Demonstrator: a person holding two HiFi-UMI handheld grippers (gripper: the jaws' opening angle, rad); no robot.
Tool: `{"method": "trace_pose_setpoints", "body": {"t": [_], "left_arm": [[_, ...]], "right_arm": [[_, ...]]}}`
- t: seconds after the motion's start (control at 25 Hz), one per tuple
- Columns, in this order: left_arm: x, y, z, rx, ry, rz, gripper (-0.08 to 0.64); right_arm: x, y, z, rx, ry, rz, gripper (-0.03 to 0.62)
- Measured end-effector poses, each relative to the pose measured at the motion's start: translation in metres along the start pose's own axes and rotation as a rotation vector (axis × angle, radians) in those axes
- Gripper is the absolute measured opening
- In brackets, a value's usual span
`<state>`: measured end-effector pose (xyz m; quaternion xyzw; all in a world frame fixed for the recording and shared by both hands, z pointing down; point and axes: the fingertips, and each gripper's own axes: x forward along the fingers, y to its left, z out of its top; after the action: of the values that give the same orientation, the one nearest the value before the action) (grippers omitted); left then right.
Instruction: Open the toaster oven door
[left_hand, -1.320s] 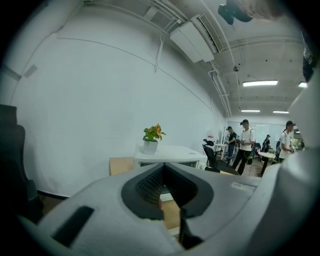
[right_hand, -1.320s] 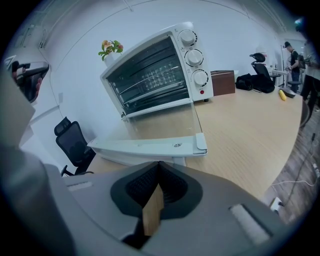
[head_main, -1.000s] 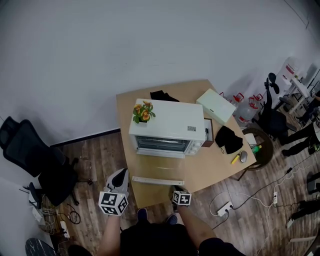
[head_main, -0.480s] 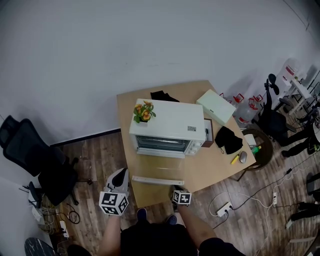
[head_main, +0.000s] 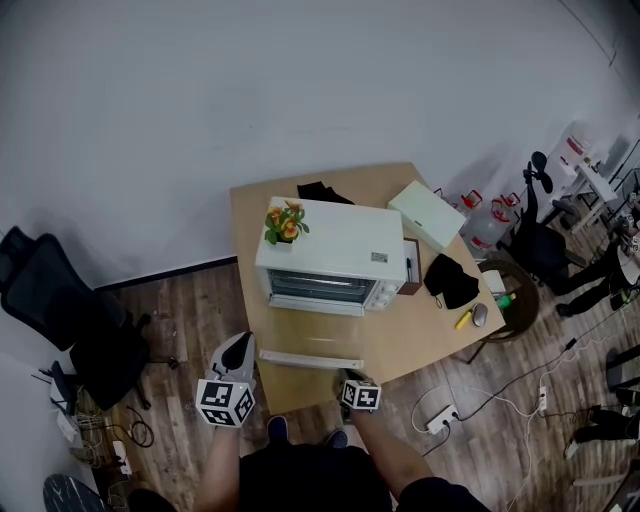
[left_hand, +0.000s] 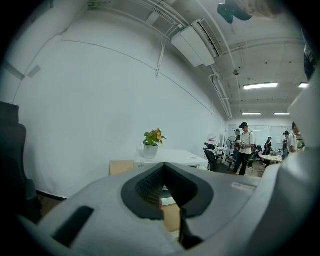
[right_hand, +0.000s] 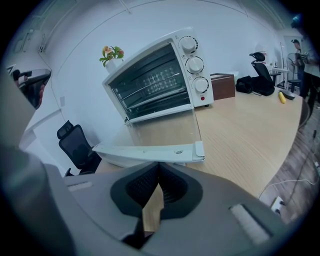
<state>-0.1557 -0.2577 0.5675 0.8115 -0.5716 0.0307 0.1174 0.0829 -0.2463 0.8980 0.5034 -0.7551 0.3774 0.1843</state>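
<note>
White toaster oven (head_main: 335, 245), upright on the table (head_main: 425, 332), three knobs (right_hand: 194, 64) at its front's right; glass door (head_main: 312, 345) fully open, lying level, handle edge outermost.

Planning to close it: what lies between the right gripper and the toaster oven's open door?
Nothing but bare table. In the right gripper view, the open door has its front edge just beyond the right gripper, and the stretch between holds no object.

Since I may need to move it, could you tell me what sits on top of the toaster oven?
A potted plant with orange flowers stands on the toaster oven, at its left end; the spot beneath its pot is covered.
</note>
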Motion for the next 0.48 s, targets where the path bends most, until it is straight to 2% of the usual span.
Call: {"method": "trace_pose_setpoints", "body": {"t": [0.2, 0.48], "left_arm": [[0.0, -0.001, 0.002, -0.002, -0.006, -0.004, -0.002], [0.006, -0.003, -0.001, -0.006, 0.0, -0.018, -0.002]], "right_arm": [[-0.009, 0.006, -0.002, 0.007, -0.011, 0.017, 0.014], [-0.034, 0.016, 0.01, -0.044, -0.07, 0.021, 0.014]]}}
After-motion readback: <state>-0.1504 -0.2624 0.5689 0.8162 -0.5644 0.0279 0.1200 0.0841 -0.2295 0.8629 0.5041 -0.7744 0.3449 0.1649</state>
